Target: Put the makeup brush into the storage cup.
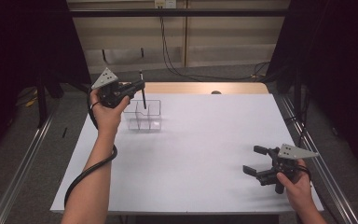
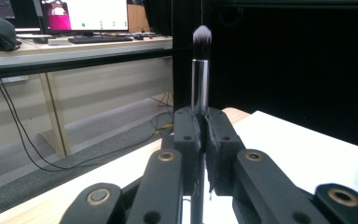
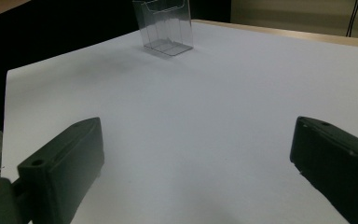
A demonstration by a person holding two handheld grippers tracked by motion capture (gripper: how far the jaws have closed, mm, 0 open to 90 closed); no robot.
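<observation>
Dark curtains and a pale back wall with hanging cables are seen behind a white table (image 1: 191, 154) that is set on a wooden top. Near the table's far left corner a clear plastic organiser (image 1: 143, 116) with several compartments is placed upright on the white surface. Above it, the left gripper (image 1: 137, 85) is held in a raised hand, its jaws closed tight on a makeup brush (image 2: 200, 70). The brush is kept upright, its bristle tip (image 2: 202, 35) pointing up and its black handle reaching down toward the organiser's open top; whether the handle's end is inside a compartment cannot be told. By the near right corner the right gripper (image 1: 255, 161) is held low above the table, its jaws spread wide with nothing between them.
</observation>
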